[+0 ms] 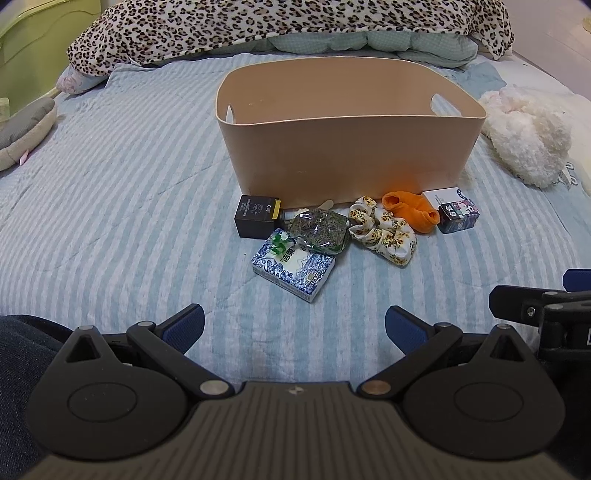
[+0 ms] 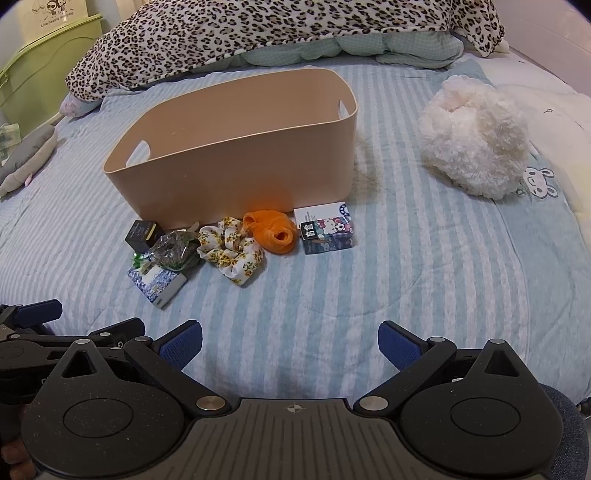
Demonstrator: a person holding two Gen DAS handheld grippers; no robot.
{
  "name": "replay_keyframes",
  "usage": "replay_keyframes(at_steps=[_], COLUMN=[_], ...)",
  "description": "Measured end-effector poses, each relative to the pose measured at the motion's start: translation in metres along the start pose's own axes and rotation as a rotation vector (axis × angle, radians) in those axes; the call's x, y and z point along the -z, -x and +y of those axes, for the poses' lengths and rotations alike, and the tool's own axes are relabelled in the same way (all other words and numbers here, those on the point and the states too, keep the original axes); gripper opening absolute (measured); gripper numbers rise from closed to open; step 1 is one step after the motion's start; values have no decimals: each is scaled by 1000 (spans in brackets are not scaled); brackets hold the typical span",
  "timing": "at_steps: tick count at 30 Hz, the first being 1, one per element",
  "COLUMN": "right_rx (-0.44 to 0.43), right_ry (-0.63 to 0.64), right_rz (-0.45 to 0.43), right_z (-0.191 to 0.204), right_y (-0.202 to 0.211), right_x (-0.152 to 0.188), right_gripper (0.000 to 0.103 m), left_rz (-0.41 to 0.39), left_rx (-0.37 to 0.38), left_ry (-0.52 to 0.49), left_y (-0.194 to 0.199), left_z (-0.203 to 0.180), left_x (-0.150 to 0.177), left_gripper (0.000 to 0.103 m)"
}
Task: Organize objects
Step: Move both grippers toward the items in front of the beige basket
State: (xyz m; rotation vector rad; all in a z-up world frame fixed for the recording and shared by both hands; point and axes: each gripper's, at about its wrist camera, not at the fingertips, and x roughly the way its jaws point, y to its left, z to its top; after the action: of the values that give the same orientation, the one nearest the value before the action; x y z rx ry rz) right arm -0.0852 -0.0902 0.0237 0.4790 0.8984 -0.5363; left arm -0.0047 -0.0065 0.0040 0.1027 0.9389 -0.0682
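A tan plastic bin [image 1: 351,147] [image 2: 236,162] stands on the striped bed. Along its near side lie a black box [image 1: 255,218] [image 2: 142,232], a clear packet of dried greens [image 1: 321,230] [image 2: 175,253], a blue-and-white box [image 1: 293,267] [image 2: 157,282], a floral scrunchie [image 1: 382,229] [image 2: 231,251], an orange sock [image 1: 410,210] [image 2: 271,230] and a cartoon-printed box [image 1: 456,210] [image 2: 327,229]. My left gripper [image 1: 293,326] and right gripper [image 2: 290,341] are both open and empty, low over the bed, well short of the objects.
A fluffy white plush [image 1: 524,133] [image 2: 476,140] lies right of the bin. A leopard-print blanket [image 1: 258,26] [image 2: 277,29] is heaped behind it. A grey cushion [image 1: 22,129] lies at the left edge, by a green cabinet [image 2: 48,48].
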Motion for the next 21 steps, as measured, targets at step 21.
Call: replay_keyframes(at_steps=[21], right_rx=[20], right_ry=[-4], right_rz=[-7], right_z=[1], right_y=[-3], right_x=[-4], right_gripper=[103], left_rz=[8], left_rx=[16], left_ry=[2], left_y=[-7], left_z=[5], left_x=[-1], left_gripper=[103])
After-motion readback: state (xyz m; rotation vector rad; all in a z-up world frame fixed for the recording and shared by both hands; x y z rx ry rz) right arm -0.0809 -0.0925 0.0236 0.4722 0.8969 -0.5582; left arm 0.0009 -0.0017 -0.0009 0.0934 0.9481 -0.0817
